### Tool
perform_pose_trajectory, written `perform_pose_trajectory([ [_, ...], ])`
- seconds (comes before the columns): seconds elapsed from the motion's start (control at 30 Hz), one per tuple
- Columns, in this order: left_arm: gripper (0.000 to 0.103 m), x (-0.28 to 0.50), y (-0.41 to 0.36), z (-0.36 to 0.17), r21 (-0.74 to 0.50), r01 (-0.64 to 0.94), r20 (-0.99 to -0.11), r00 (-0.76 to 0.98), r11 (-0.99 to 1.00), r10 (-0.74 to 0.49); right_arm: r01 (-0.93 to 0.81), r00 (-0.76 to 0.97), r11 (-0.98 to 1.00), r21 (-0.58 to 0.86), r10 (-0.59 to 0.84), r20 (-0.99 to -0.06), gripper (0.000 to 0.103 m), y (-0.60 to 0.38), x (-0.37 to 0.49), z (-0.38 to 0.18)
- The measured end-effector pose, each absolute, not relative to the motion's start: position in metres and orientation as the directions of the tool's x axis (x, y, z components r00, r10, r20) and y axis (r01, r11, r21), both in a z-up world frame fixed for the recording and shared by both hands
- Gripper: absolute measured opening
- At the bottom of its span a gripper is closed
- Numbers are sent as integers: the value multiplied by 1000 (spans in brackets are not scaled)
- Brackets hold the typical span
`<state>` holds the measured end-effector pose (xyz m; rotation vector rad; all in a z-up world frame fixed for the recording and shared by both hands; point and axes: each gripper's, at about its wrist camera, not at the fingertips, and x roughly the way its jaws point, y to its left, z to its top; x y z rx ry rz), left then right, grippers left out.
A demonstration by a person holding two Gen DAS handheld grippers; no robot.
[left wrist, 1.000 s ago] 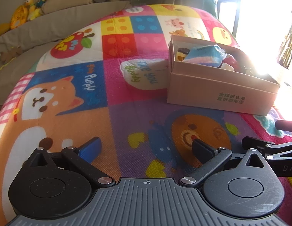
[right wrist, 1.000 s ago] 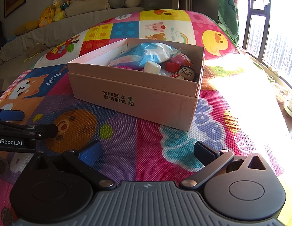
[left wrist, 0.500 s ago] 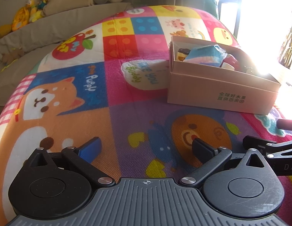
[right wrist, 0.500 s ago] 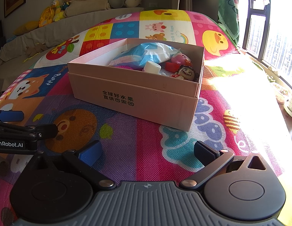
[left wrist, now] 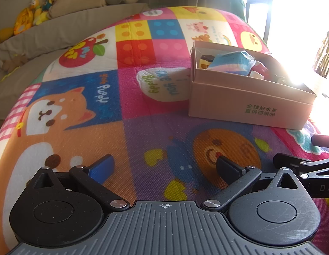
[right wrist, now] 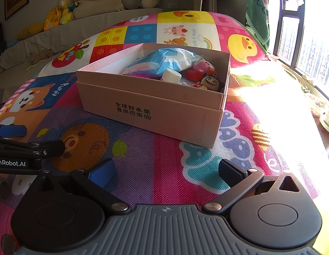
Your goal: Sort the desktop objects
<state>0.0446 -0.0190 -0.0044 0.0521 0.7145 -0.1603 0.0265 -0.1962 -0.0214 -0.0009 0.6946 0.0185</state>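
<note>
A pink cardboard box (right wrist: 164, 116) (left wrist: 238, 106) sits on the colourful play mat (right wrist: 164, 170) (left wrist: 113, 131). Inside lie a blue-and-white packet (right wrist: 162, 61) (left wrist: 230, 61), a white cap (right wrist: 172, 75), a pink toy (right wrist: 203, 67) and a small grinning figurine (right wrist: 210, 81). My right gripper (right wrist: 166, 172) hovers low over the mat in front of the box, open and holding nothing. My left gripper (left wrist: 164, 167) is open too, empty, over the orange bear print left of the box. Each gripper shows at the edge of the other's view.
A grey sofa (right wrist: 58, 38) with plush toys (right wrist: 60, 14) and cushions runs behind the mat. A window (right wrist: 309, 42) at the right throws strong glare on the mat's right side. Small pots (right wrist: 317, 106) stand on the floor by the window.
The left gripper's view has drifted very slightly; the box sits a touch lower in it. The right gripper and the box contents have not moved.
</note>
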Motion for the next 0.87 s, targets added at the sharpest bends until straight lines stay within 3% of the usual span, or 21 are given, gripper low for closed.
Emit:
perform_pose_trajectory([
  [0.87,103,46,-20,-3,-3,166,-671,731,986,-125,-17,768,1000,5,17,-640,103,-196,26,-21],
])
